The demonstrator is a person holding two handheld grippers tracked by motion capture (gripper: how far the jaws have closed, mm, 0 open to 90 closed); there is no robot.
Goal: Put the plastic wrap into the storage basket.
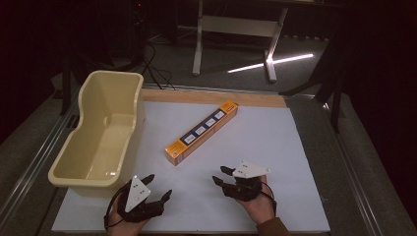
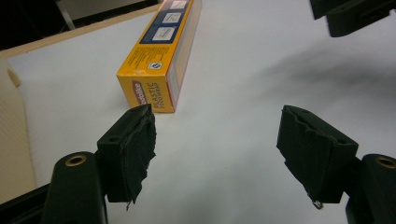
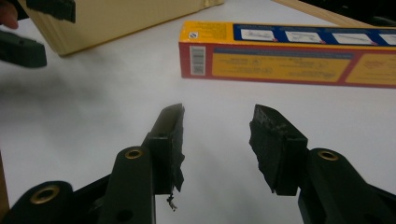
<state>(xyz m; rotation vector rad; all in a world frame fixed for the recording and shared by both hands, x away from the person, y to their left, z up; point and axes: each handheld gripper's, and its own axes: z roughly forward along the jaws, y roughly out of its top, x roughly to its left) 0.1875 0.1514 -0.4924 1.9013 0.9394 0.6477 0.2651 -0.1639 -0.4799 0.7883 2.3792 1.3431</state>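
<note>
Dark room; white desk frame (image 1: 236, 29); floor light strip (image 1: 270, 63).

Long yellow-orange box (image 1: 202, 132) of plastic food wrap, closed, lying flat and diagonal on the white tabletop (image 1: 275, 162); blue panels along its top; beside it, a cream plastic tub (image 1: 101, 129), upright, at the left edge.

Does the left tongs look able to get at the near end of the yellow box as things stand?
Probably yes: the left tongs are open and empty, the box end lies just ahead on bare white table, and the tub sits off to the side.
</note>
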